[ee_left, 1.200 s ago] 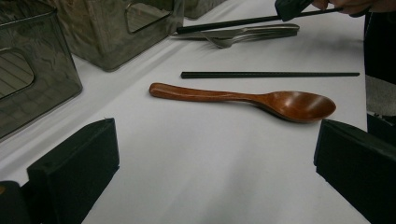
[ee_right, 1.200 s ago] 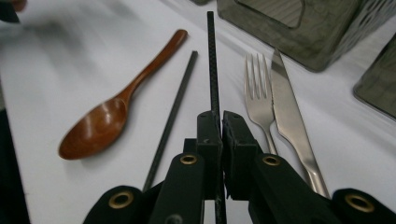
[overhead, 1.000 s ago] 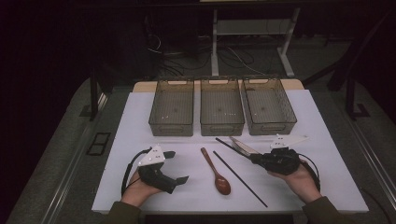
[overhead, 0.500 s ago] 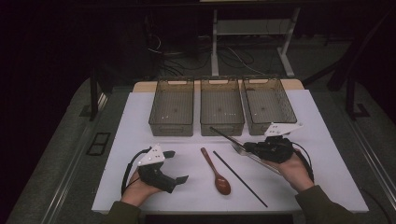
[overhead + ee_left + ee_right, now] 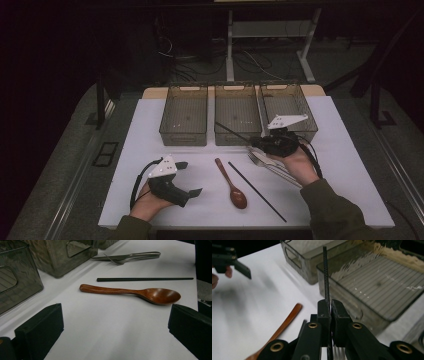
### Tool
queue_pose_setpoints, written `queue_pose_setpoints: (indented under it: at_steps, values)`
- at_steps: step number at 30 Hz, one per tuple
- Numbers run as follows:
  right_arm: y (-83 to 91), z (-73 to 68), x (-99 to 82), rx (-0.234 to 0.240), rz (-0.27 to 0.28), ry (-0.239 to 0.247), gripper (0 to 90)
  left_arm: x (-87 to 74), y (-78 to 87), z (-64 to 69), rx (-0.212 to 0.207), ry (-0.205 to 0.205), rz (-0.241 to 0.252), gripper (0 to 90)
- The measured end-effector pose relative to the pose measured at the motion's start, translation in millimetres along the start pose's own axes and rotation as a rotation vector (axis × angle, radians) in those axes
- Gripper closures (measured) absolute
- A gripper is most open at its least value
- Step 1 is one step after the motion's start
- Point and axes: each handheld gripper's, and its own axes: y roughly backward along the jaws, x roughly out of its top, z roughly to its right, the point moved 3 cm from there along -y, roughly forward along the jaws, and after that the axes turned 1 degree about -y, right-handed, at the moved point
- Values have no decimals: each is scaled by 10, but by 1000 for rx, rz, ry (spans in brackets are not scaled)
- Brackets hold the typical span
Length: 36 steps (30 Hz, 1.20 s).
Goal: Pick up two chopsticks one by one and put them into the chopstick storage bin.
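Note:
My right gripper (image 5: 256, 142) is shut on a black chopstick (image 5: 234, 131) and holds it off the table. The stick's far end points at the front of the middle bin (image 5: 239, 107). In the right gripper view the jaws (image 5: 330, 308) pinch the chopstick (image 5: 325, 272), which rises straight ahead over the bin's near wall (image 5: 352, 307). A second black chopstick (image 5: 257, 191) lies on the white table beside a wooden spoon (image 5: 231, 184). My left gripper (image 5: 191, 178) rests open at the front left, its jaws (image 5: 115, 325) facing the spoon (image 5: 130, 292) with bare table between them.
Three clear plastic bins stand in a row at the back: left (image 5: 183, 107), middle and right (image 5: 290, 102). A metal fork and knife (image 5: 272, 167) lie under my right hand. The white mat (image 5: 350, 170) ends close to the person's sleeves.
My right gripper has lifted the chopstick off the table and carried it back and left toward the middle bin. The left gripper has stayed where it was.

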Motion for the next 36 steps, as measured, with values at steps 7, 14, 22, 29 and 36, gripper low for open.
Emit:
queue_pose_setpoints:
  at_steps: [7,14,22,29,36]
  values:
    - [-182,-8,268,-2,3,14,852,2,6,-2,-1,0,3,0]
    - [-376,-39,504,1,-6,21,852,3,7,-3,-3,3,7,0]
    - [-596,-46,766,7,-16,13,852,7,4,1,-3,11,18,0]
    - [-826,-58,955,4,-24,7,852,9,13,-6,-8,7,17,0]
    - [-1119,-45,1108,-23,-59,-7,852,14,16,-8,-11,4,25,0]
